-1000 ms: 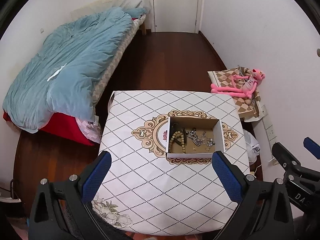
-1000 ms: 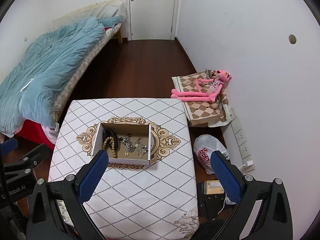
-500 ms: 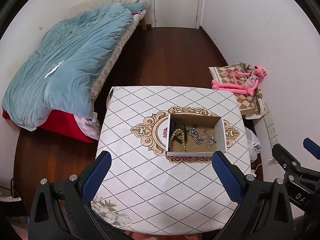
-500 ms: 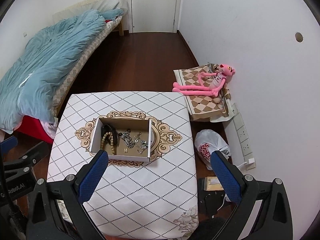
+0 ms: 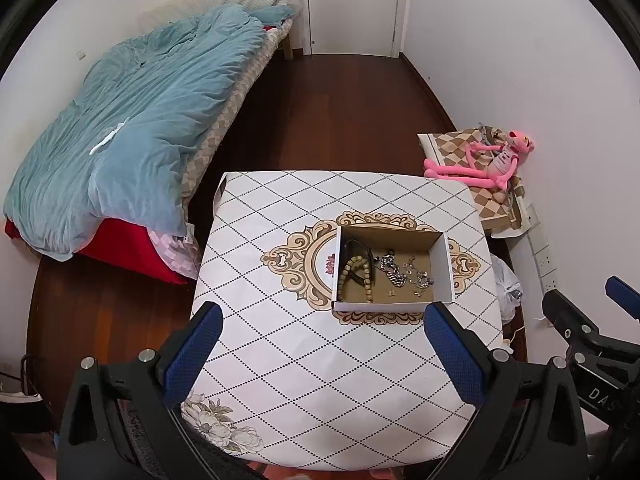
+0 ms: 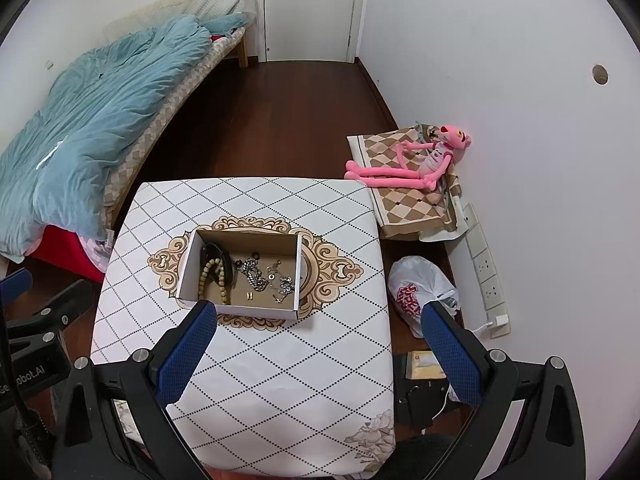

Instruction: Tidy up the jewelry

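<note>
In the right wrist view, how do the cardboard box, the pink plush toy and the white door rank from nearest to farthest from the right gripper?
1. Open cardboard box of jewelry, on the table just ahead of the right gripper, slightly left.
2. Pink plush toy, on the floor to the right, by the wall.
3. White door, at the room's far end.

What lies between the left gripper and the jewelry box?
Only bare patterned tablecloth separates the left gripper from the cardboard box; the left wrist view shows it.

Desk (image 5: 304,368) bare from 6 to 9 o'clock, easy access; open-top box (image 5: 447,262) w/ walls at 1 o'clock is the only obstacle.
</note>
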